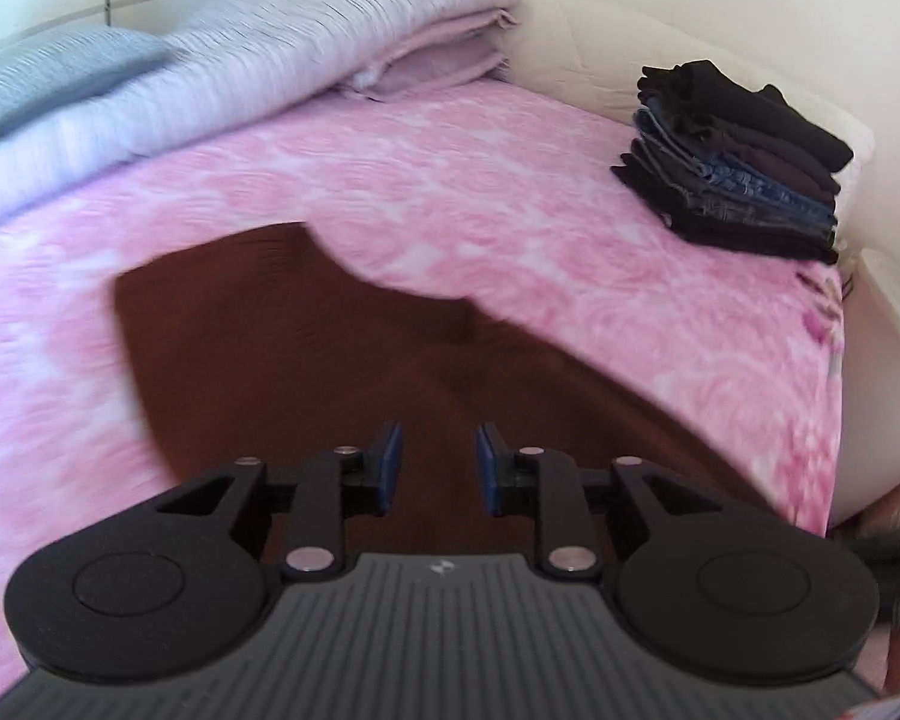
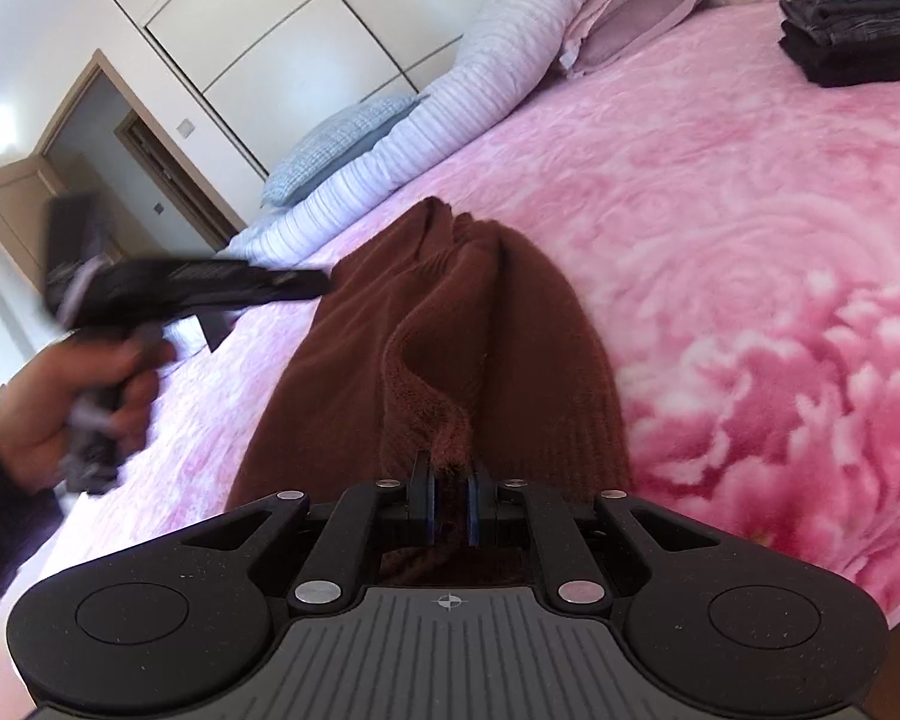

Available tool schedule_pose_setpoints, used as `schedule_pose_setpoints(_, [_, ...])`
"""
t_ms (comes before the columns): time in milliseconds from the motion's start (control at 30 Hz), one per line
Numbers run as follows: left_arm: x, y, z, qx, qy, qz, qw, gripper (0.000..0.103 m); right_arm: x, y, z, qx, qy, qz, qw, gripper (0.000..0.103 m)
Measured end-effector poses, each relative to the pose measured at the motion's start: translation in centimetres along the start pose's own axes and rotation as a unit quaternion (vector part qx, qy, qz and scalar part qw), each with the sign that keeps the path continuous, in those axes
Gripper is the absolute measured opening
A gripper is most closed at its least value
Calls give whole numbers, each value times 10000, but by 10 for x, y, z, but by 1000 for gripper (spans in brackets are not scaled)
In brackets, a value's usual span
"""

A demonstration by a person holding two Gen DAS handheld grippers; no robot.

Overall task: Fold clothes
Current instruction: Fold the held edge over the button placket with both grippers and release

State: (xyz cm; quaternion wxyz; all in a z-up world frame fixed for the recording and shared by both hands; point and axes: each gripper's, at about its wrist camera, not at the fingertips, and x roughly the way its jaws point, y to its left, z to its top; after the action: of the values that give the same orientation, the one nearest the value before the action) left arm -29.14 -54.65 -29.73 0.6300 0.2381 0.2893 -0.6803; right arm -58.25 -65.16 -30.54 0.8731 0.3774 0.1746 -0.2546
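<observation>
A brown knitted garment (image 1: 306, 354) lies spread on the pink floral bedspread (image 1: 480, 192). My left gripper (image 1: 437, 468) hovers above it, jaws parted, nothing pinched between the blue pads. In the right wrist view the same brown garment (image 2: 450, 348) runs away from me in a bunched ridge, and my right gripper (image 2: 448, 504) is shut on its near edge, with a fold of knit squeezed between the pads. The left gripper (image 2: 324, 282) shows there too, blurred, held in a hand (image 2: 84, 396) at the left, its tip beside the garment's far left edge.
A stack of folded dark and denim clothes (image 1: 744, 168) sits at the bed's far right corner. A rolled lilac-white duvet (image 1: 282, 54) and a blue pillow (image 1: 48, 78) line the far side. Wardrobe doors (image 2: 306, 30) and a doorway (image 2: 90, 138) stand beyond.
</observation>
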Motion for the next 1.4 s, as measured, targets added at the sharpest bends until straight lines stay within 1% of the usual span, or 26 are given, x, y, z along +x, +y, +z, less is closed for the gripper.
schedule_pose_setpoints(67, [-21, -8, -16, 220, 17, 39, 9997, 22, -3, 3, 1, 16, 5, -34, 10000, 9])
schedule_pose_setpoints(167, [-45, -29, -41, 487, -47, -168, 9987, 22, 0, 7, 10, -54, -32, -102, 9999, 9])
schedule_pose_setpoints(200, [-48, -37, -48, 557, -50, -238, 9982, 22, -5, 8, 15, -103, -132, -86, 9998, 9])
schedule_pose_setpoints(267, [-50, -54, -63, 724, -70, -341, 9968, 22, -25, 14, 24, -272, -501, 7, 9984, 9])
schedule_pose_setpoints(300, [-47, -61, -69, 795, -1, -371, 9961, 22, -34, 14, 26, -341, -634, -37, 9974, 9])
schedule_pose_setpoints(333, [-44, -68, -75, 867, 67, -401, 9954, 22, -39, 12, 24, -381, -651, -198, 9970, 9])
schedule_pose_setpoints(367, [-41, -75, -81, 941, 136, -430, 9945, 22, -38, 8, 19, -364, -529, -399, 9971, 9])
schedule_pose_setpoints(400, [-37, -81, -87, 1077, 201, -420, 9931, 22, -33, -1, 12, -194, -278, -534, 9980, 9])
schedule_pose_setpoints(433, [-32, -86, -92, 1220, 299, -392, 9913, 22, -27, -13, 4, 84, 32, -601, 9981, 9])
schedule_pose_setpoints(467, [-28, -91, -97, 1377, 407, -346, 9890, 22, -25, -21, -1, 253, 207, -621, 9975, 9])
schedule_pose_setpoints(567, [-25, -96, -108, 1711, 511, -213, 9837, 22, -32, -29, -9, 362, 261, -600, 9972, 10])
schedule_pose_setpoints(700, [-31, -86, -112, 1524, 605, -326, 9859, 22, -46, -21, 6, 21, -70, -952, 9954, 10])
schedule_pose_setpoints(733, [-32, -83, -113, 1467, 630, -353, 9865, 22, -47, -18, 12, -104, -176, -999, 9948, 13])
schedule_pose_setpoints(767, [-34, -82, -112, 1400, 621, -381, 9875, 22, -49, -14, 18, -229, -282, -1045, 9939, 27])
schedule_pose_setpoints(800, [-35, -81, -111, 1331, 609, -409, 9884, 22, -51, -11, 23, -353, -388, -1092, 9926, 47])
schedule_pose_setpoints(867, [-39, -75, -104, 1106, 404, -444, 9920, 22, -42, -4, 38, -598, -495, -1036, 9916, 68])
schedule_pose_setpoints(933, [-37, -71, -96, 976, 300, -434, 9938, 22, -22, 4, 56, -925, -470, -873, 9908, 67])
schedule_pose_setpoints(1000, [-30, -71, -98, 1025, 386, -385, 9932, 22, 8, 11, 74, -1317, -289, -675, 9886, 67])
schedule_pose_setpoints(1133, [-15, -74, -109, 1245, 593, -329, 9899, 22, 84, 18, 106, -1971, 439, -462, 9783, 67])
schedule_pose_setpoints(1167, [-18, -73, -112, 1242, 514, -316, 9904, 22, 102, 17, 112, -2076, 638, -418, 9752, 67])
schedule_pose_setpoints(1200, [-18, -72, -114, 1200, 486, -320, 9911, 22, 119, 14, 116, -2142, 836, -389, 9724, 56])
schedule_pose_setpoints(1233, [-18, -71, -115, 1147, 470, -330, 9917, 22, 134, 10, 120, -2171, 1016, -381, 9701, 43])
schedule_pose_setpoints(1267, [-18, -70, -115, 1111, 456, -343, 9922, 22, 150, 6, 123, -2199, 1196, -373, 9674, 15])
schedule_pose_setpoints(1300, [-18, -69, -115, 1076, 443, -354, 9926, 22, 161, 2, 127, -2220, 1300, -381, 9656, 9])
schedule_pose_setpoints(1367, [-18, -69, -115, 1042, 423, -367, 9930, 22, 172, -8, 135, -2200, 1271, -448, 9662, 9])
schedule_pose_setpoints(1400, [-18, -70, -115, 1025, 413, -373, 9932, 22, 170, -14, 140, -2121, 1134, -506, 9693, 8])
